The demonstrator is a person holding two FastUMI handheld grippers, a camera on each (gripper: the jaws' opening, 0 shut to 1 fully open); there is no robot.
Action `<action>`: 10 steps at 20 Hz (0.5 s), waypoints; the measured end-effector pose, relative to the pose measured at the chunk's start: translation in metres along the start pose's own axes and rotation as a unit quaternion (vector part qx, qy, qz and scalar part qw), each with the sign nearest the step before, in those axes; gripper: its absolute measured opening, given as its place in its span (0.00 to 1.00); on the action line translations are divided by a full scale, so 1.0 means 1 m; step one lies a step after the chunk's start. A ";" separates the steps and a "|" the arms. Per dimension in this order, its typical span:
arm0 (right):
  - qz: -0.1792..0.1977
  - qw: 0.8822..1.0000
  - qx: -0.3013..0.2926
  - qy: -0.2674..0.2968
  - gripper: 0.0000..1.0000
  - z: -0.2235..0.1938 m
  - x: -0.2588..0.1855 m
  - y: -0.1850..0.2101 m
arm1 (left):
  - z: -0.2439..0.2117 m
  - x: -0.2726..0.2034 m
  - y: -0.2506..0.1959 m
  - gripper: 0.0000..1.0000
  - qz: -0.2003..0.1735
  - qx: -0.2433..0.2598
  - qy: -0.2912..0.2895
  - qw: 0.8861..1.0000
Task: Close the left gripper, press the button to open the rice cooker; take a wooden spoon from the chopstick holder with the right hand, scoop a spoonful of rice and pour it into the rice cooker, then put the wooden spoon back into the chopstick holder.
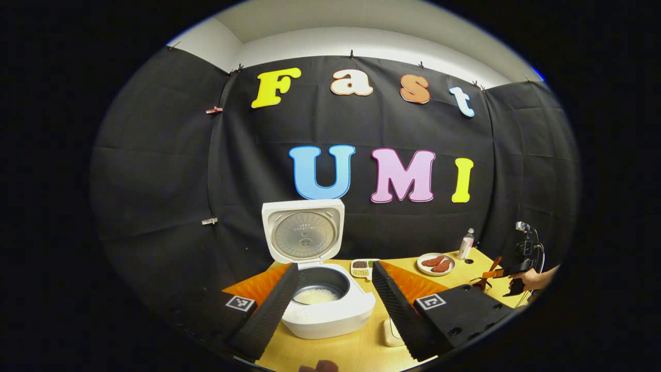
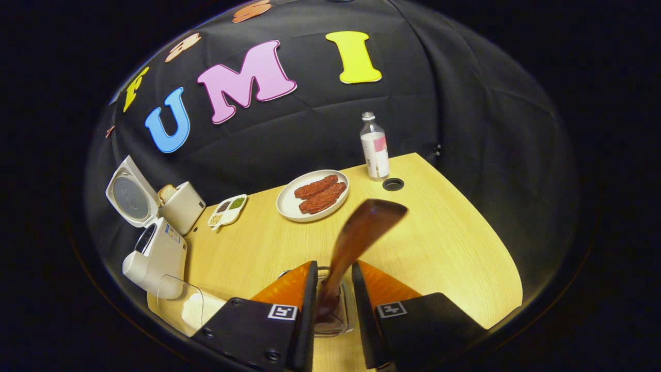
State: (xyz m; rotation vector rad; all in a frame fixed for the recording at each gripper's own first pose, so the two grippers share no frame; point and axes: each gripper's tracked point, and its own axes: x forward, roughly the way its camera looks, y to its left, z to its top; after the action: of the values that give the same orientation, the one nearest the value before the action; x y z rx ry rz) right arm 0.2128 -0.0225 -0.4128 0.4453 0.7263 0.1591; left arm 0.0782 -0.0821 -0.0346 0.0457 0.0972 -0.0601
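Right gripper view, lower centre: the right claw (image 2: 333,305) is narrowed around the handle of the wooden spoon (image 2: 361,232), whose bowl points up toward the middle of the frame. Its lower end sits over a clear container, probably the chopstick holder (image 2: 335,320), though the fingers hide most of it. The spoon reads as light, stiff and smooth; the slim handle is the place to take hold, and a firm pinch should keep it from swivelling.

Left gripper view, lower centre: the left claw (image 1: 335,289) stands wide, holding nothing, framing the rice cooker (image 1: 330,305), whose lid is up and whose pot shows white rice.

The counter (image 2: 444,243) is pale, smooth wood, bearing a plate of sausages (image 2: 312,195), a bottle (image 2: 375,150) and a small sectioned dish (image 2: 227,209). Black cloth walls the booth.
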 end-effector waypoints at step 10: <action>-0.024 0.995 0.025 -0.093 0.97 0.044 -0.108 0.021 | 0.031 0.018 0.004 0.97 -0.026 -0.013 -0.042 0.999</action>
State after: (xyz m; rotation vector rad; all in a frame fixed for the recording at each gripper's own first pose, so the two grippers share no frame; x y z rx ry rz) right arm 0.1627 -0.0495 -0.3091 0.4828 0.5578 0.0541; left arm 0.0997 -0.0806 -0.0055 0.0155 0.0161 -0.1123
